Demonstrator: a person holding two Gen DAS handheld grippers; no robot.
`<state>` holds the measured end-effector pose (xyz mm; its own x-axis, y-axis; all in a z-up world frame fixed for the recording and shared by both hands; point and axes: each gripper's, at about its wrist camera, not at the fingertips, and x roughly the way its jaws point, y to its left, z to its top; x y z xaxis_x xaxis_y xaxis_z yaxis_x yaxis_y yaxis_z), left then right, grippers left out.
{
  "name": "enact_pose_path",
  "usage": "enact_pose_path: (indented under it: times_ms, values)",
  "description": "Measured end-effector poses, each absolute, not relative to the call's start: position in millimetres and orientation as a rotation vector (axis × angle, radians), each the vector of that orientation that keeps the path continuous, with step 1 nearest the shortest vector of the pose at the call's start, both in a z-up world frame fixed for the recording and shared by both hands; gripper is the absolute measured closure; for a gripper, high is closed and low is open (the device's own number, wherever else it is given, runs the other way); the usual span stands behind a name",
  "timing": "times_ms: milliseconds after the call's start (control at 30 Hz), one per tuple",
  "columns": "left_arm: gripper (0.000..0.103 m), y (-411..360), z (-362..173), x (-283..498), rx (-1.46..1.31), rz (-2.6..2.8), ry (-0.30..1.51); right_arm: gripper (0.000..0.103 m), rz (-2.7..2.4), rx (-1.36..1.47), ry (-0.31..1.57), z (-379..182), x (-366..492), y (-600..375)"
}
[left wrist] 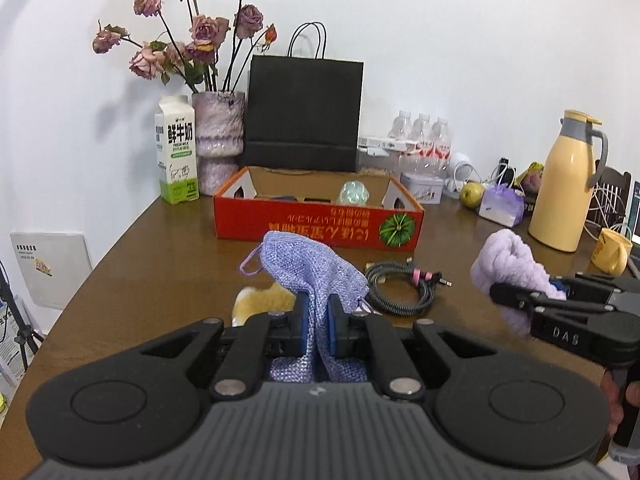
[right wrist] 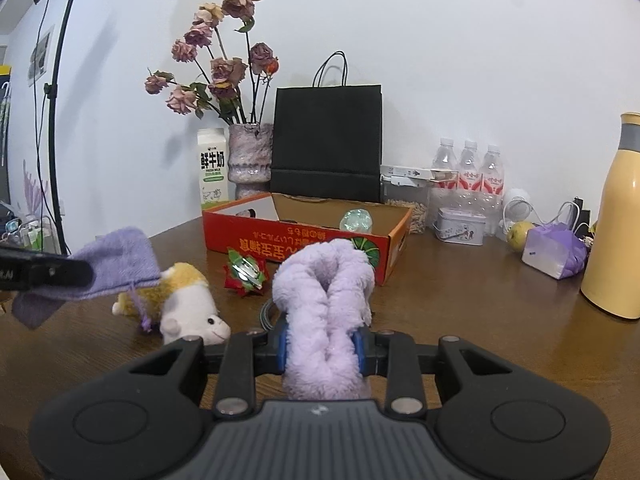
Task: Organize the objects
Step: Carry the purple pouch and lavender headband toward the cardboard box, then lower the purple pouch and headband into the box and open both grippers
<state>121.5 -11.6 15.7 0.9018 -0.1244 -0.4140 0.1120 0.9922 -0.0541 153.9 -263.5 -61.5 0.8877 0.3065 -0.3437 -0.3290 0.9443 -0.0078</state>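
We hold two soft items off the wooden table (left wrist: pixel 132 248). The left gripper (left wrist: pixel 314 326) is clamped on the lilac mesh drawstring pouch (left wrist: pixel 308 258), its blue pads pinching the fabric flat. The right gripper (right wrist: pixel 322 350) is clamped on the fluffy lavender fabric roll (right wrist: pixel 326 292), which bulges between the pads.

Both items hang in front of the open red cardboard box (left wrist: pixel 320 222), probably their destination. Still on the table are the plush toy (right wrist: pixel 182 304), the red-and-green ornament (right wrist: pixel 245 274) and the coiled cable (left wrist: pixel 402 286).

To place well, we judge the following:
- Carry each item fully over the near wall of the box before letting go.
- The pouch drapes, so lift its hanging end clear of the wall.
- Place one item at a time so the grippers do not collide.
- Avoid the iridescent ball (left wrist: pixel 354 192) inside.
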Motion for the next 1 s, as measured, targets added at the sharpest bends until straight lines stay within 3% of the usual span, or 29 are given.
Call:
enact_pose_path:
  times_ms: [1000]
  values:
    - [0.093,-7,31,225,-0.056,-0.152,0.365,0.075,0.378,-0.056,0.350,-31,243,-215]
